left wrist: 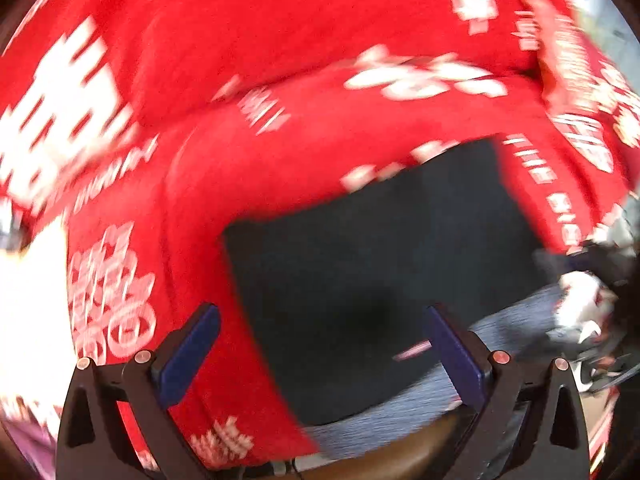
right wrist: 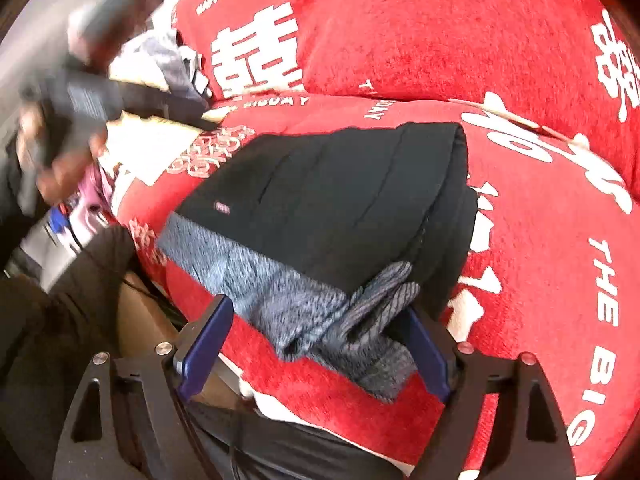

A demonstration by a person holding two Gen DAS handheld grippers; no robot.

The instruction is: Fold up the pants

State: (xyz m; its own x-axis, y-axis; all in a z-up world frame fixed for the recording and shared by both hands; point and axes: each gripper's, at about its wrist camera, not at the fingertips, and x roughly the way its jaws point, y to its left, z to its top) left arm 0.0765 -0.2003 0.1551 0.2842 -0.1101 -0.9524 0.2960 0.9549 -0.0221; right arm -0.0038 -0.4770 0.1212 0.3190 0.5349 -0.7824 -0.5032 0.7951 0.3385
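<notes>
The pants (right wrist: 340, 208) are dark navy with a heathered grey waistband (right wrist: 280, 304). They lie folded in a thick stack on a red blanket (right wrist: 400, 32) printed with white characters. My right gripper (right wrist: 316, 344) is open and empty, its blue pads either side of the grey waistband, just above it. In the blurred left wrist view the same dark stack (left wrist: 380, 248) lies ahead, with the grey band (left wrist: 400, 404) at its near edge. My left gripper (left wrist: 320, 352) is open and empty, held over the stack's near left corner.
The red blanket (left wrist: 280, 32) bulges up behind the pants. A pile of clothes and dark items (right wrist: 120, 80) sits at the far left. White paper (right wrist: 148, 148) and pink fabric (right wrist: 92, 192) lie beside it. More clutter (left wrist: 592, 308) shows right of the left gripper.
</notes>
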